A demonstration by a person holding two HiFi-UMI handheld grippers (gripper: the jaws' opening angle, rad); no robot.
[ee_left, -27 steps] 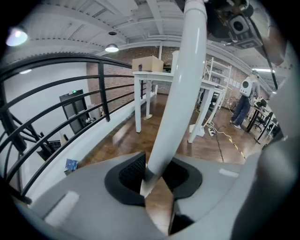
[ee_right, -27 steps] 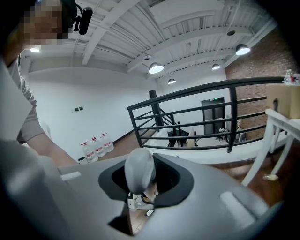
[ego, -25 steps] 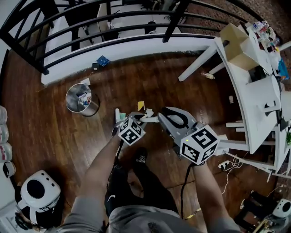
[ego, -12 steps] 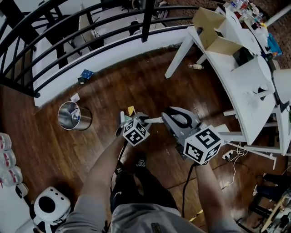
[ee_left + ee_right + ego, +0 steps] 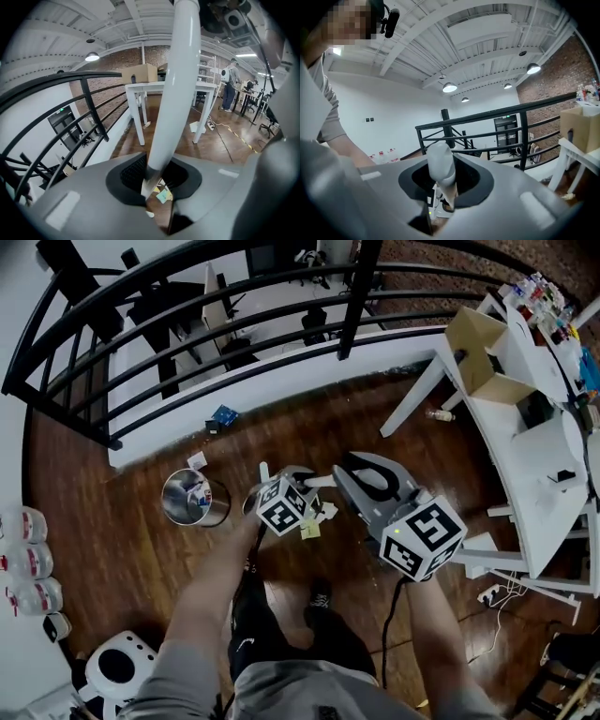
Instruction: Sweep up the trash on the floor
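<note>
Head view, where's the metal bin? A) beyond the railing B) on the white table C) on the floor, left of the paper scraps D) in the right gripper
C: the metal bin stands on the wood floor, with the paper scraps to its right in the head view.

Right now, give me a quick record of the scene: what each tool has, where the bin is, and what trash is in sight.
left tool: closed on a white pole
right tool: closed on a white handle, near its end
bin: metal trash can, upright on the wood floor, left of the left tool
paper scraps: yellow and white, below the tools; on the floor or on a pan, cannot tell
loose trash: blue item and white scrap near the railing
other: small bottle by the white table leg
</note>
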